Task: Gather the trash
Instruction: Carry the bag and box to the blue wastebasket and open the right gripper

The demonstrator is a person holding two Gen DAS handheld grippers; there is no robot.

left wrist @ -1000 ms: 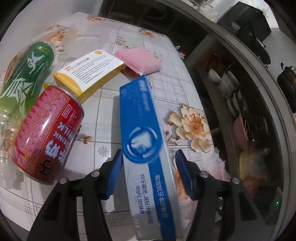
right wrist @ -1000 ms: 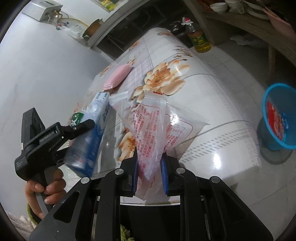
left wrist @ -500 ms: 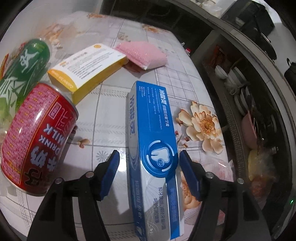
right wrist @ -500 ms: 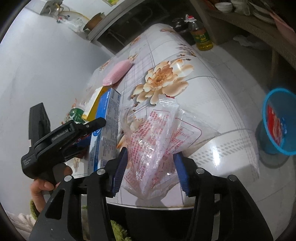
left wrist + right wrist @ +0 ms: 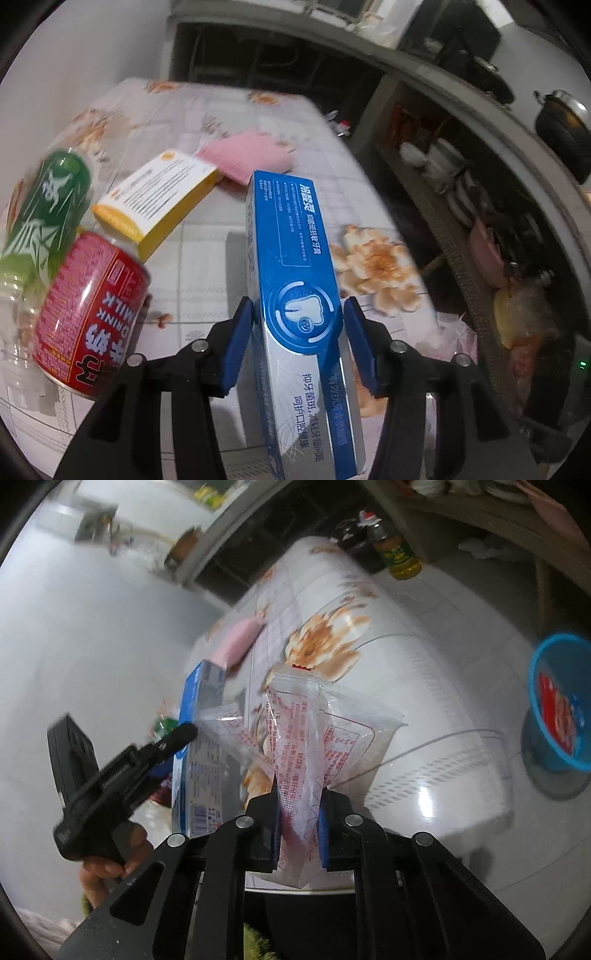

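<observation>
While both grippers are busy at the near edge of the table (image 5: 207,258), each has its own piece of trash. The left gripper (image 5: 295,343) straddles the blue box (image 5: 295,266), a long toothpaste carton that stands on its narrow side and juts toward the camera; its jaws are closing with the box between them, the left pad seems to meet the box's side, and a sliver of gap shows at the right pad, so I cannot call it a firm clamp. The right gripper (image 5: 298,830) has its jaws closing on the clear bag (image 5: 314,738), a printed plastic wrapper, and the pads already pinch its lower part, with the rest fanning up above them. I judge the box light and probably empty, stiff along its length but easy to crush across its broad faces; the pads sit about mid-length, which looks like a sound spot, since a grip near one end would let it swing. The bag looks nearly weightless, limp and slick, so a pinch on a bunched fold, as here, should hold better than one on a single film edge. Left of the box lie a red can (image 5: 88,314), a green bottle (image 5: 48,210) and a yellow box (image 5: 159,192), with a pink sponge (image 5: 247,155) farther back. On the floor to the right stands a blue bin (image 5: 557,705) that already holds something red, the likely place for the trash.
</observation>
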